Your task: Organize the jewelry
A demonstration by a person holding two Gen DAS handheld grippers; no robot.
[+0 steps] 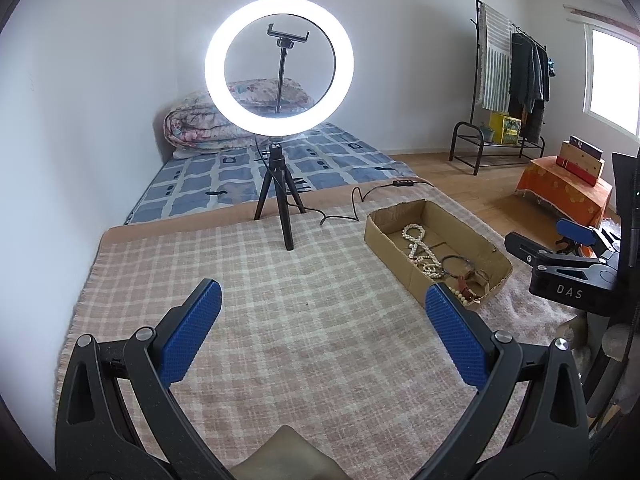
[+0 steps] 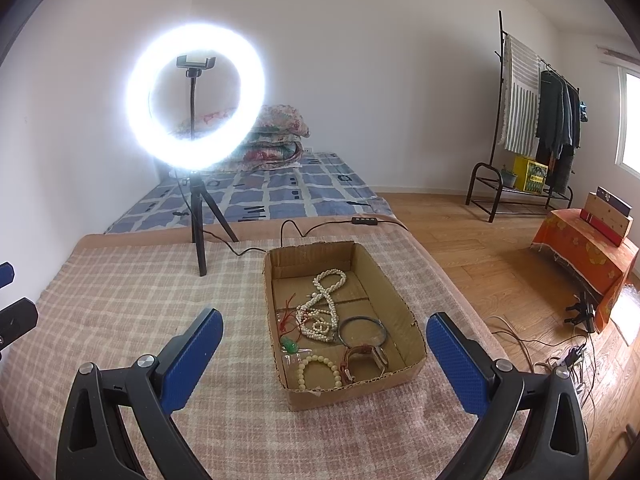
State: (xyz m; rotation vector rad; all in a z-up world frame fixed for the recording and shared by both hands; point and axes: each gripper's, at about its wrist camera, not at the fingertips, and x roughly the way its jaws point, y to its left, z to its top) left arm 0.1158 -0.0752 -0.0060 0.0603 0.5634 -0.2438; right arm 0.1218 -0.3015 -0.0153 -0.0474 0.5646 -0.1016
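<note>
A white-walled bedroom with a wood floor holds a low counter draped in a pink plaid cloth (image 2: pixel 120 300), and behind it a mattress under a blue patterned sheet (image 2: pixel 280 188) carries a folded floral quilt (image 2: pixel 276 136). A glowing ring light (image 1: pixel 279 66) stands on its small tripod near the far edge of the counter, its cable trailing along that edge toward the right. Toward the right side of the counter sits an open cardboard box (image 2: pixel 404 292), its long sides running from the near edge toward the far edge. Inside it lies the jewelry: a long pearl necklace (image 2: pixel 324 304) looped through the middle, a dark bangle (image 2: pixel 363 330) just beside it, a brown-strapped watch (image 2: pixel 366 358) in the near right corner, a cream bead bracelet (image 2: pixel 320 372) in the near left corner, and a small green charm (image 2: pixel 290 345) on red cord by the left wall. The left tongs (image 1: pixel 322 334) hover above bare cloth at the middle of the counter, spread wide with nothing between the blue pads. The right tongs (image 2: pixel 324 364) hang over the near end of the box, likewise released and empty, the box framed between their fingers. Against the far right wall a black clothes rack (image 2: pixel 536 120) holds hanging garments, and an orange-covered stand (image 2: pixel 584 248) sits on the floor nearby.
</note>
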